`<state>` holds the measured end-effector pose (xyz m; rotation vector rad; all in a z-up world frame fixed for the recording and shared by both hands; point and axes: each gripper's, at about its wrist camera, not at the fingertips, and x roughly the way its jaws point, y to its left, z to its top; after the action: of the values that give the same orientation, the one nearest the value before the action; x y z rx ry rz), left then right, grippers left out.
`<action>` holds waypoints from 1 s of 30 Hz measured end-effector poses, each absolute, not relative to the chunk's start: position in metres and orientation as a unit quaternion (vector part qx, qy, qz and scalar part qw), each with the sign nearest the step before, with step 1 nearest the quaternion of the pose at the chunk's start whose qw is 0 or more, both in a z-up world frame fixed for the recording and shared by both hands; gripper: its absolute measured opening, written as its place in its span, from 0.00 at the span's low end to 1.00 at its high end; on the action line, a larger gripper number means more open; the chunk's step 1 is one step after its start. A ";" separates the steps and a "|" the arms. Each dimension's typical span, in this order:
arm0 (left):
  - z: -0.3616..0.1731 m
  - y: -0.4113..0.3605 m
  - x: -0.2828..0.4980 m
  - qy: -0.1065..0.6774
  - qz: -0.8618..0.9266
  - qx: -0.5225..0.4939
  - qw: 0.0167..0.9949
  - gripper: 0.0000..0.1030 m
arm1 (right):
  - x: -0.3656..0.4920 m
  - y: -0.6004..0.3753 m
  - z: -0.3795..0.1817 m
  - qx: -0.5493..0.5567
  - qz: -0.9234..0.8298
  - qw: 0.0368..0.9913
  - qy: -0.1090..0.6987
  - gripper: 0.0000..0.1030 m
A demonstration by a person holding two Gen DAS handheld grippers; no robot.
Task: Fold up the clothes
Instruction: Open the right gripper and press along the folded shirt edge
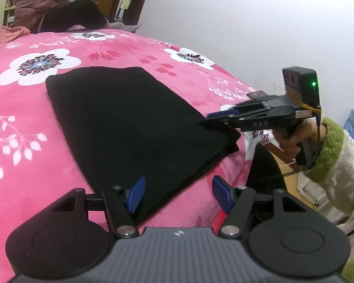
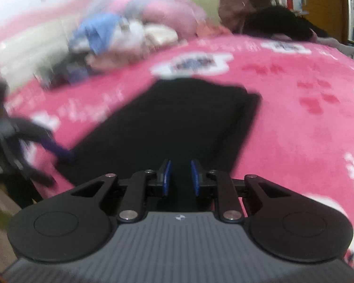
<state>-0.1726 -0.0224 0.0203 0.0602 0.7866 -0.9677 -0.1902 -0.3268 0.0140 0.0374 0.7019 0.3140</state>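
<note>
A black garment (image 1: 129,122), folded into a flat oblong, lies on a bed (image 1: 30,141) spread with a pink blanket printed with white flowers; its long axis runs from the bed's near edge, where the two grippers are, toward the far side, its far short edge square and its near right corner showing stacked layers at the fold. The left gripper (image 1: 178,194) hovers at the near edge with its blue-padded fingers (image 1: 135,197) spread wide and nothing between them, one finger over the cloth's near corner. The right gripper (image 2: 180,176), blurred in the left wrist view, sits at the near right corner, fingers (image 2: 166,176) a narrow gap apart and opening, over the dark cloth but not seen pinching it. Open blanket surrounds the garment to the left, the right and beyond. The letters "DAS" can be read on the right gripper's side in the left wrist view. A hand (image 1: 292,141) in a green-cuffed fleecy sleeve (image 1: 335,155) grips its handle. A heap of clothes (image 2: 120,37) sits blurred at the bed's far left, and a person in a padded jacket (image 1: 47,0) sits at the far edge.
</note>
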 end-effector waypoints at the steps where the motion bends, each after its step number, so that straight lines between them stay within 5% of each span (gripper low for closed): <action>1: 0.020 -0.021 -0.174 0.369 -0.452 0.028 0.812 0.62 | -0.197 -0.334 0.016 0.030 0.137 0.928 0.345 0.20; 10: 0.023 -0.023 -0.175 0.358 -0.460 0.029 0.812 0.62 | -0.213 -0.301 0.040 0.034 0.150 0.940 0.305 0.21; 15: 0.013 -0.021 -0.177 0.371 -0.461 0.035 0.805 0.62 | -0.214 -0.275 0.009 0.036 0.167 0.914 0.367 0.19; 22: 0.017 -0.005 -0.179 0.375 -0.455 0.013 0.807 0.62 | -0.254 -0.290 0.034 0.063 0.136 0.914 0.377 0.20; 30: 0.024 0.005 -0.189 0.368 -0.440 0.018 0.819 0.62 | -0.209 -0.242 0.028 0.041 0.152 0.928 0.337 0.20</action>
<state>-0.1887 0.0047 0.0238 0.0392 0.7841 -0.9367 -0.2093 -0.2417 0.0280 0.0840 0.6908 0.3124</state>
